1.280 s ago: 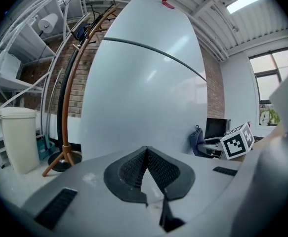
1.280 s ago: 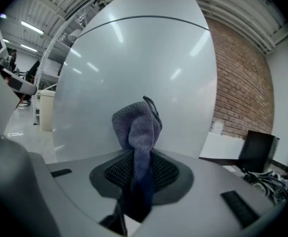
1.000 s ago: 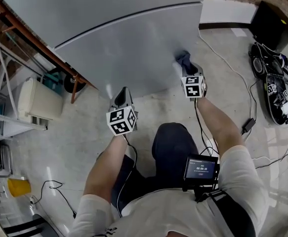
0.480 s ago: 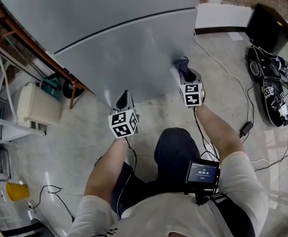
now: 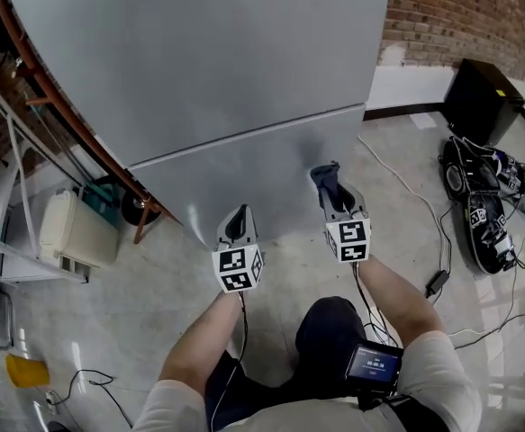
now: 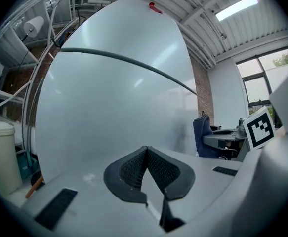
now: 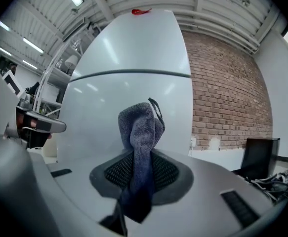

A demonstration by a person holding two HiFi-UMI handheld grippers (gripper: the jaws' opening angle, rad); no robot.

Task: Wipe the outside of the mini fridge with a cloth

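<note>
Concrete floor [image 5: 127,322], one mini fridge [image 5: 208,79], right gripper [image 5: 330,187] clenching one cloth [image 7: 141,132], left gripper [image 6: 146,154] clenched.

Mini fridge [image 5: 208,79]: grey, upright, two doors parted by a dark seam; stands just ahead of the fingertips.
Cloth [image 7: 141,132]: blue-grey, bunched; pinched between the right gripper [image 7: 140,174] fingers [image 7: 171,174], top end sticking out past their tips.

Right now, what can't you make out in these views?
Whether cloth touches fridge: head view, right gripper covers the contact; its own view, the cloth hides it.
Fridge top: head view, cut by the upper edge.
What the red thing atop the fridge is: both gripper views, too small.
What the floor gear is: head view, tangled, too small.
</note>
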